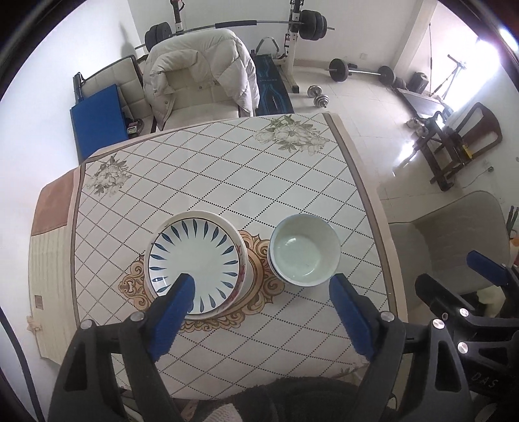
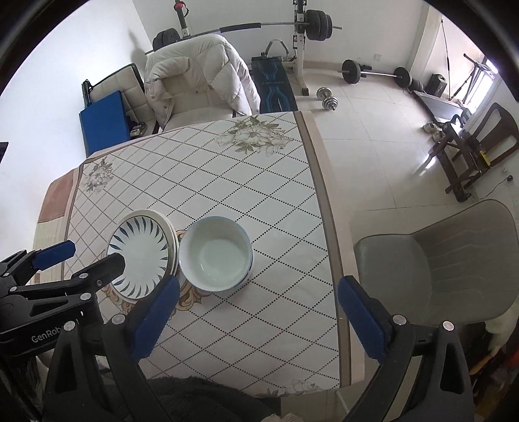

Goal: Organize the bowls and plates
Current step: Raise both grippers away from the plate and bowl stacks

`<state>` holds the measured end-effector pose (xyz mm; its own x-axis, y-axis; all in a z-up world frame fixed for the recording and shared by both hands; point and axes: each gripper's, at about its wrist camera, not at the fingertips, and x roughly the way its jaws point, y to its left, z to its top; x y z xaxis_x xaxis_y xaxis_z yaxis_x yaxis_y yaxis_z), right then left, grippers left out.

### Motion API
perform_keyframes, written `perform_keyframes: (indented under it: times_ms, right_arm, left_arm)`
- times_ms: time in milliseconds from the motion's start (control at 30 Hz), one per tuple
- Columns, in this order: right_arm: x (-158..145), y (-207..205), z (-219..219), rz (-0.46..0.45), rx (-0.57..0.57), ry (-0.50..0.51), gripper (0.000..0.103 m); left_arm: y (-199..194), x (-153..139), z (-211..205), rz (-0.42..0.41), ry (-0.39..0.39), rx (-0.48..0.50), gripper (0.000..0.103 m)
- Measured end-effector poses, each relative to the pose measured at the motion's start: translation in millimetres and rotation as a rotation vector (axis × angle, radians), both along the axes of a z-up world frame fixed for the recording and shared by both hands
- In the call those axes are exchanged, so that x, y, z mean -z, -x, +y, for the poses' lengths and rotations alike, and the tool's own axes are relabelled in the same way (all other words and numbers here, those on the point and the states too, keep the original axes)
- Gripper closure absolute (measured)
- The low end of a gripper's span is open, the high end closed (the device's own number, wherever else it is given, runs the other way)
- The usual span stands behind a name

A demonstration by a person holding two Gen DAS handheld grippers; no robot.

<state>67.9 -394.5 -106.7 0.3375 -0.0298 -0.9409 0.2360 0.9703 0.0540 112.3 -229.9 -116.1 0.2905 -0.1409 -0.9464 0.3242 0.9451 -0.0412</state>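
Note:
A stack of plates with a blue-leaf plate on top sits on the patterned table. A stack of white bowls stands just right of it. My left gripper is open and empty, held above the near side of the table, its left finger over the plate's near rim. In the right wrist view the plates and the bowls touch or nearly touch. My right gripper is open and empty, held above the table to the bowls' near right.
A chair with a white jacket stands behind the table. A grey chair stands at the table's right. Weights and a barbell rack are on the floor beyond. The table's right edge is near the bowls.

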Motion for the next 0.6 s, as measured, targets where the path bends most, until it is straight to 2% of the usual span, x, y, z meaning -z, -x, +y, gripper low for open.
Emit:
perform_keyframes:
  times_ms: [300, 467, 600]
  right_arm:
    - [-43.6, 26.8, 2.2, -0.055, 0.017, 0.006, 0.003]
    - [-53.3, 31.0, 1.8, -0.069, 0.035, -0.005, 0.003]
    - [-52.5, 30.2, -3.6, -0.087, 0.06, -0.026, 0.003]
  left_arm:
    - [15.8, -27.6, 4.0, -0.033, 0.033, 0.008, 0.018]
    - [14.9, -32.1, 3.5, -0.046, 0.05, 0.019, 0.018]
    - [8.5, -31.4, 1.5, -0.104, 0.053, 0.047, 0.018]
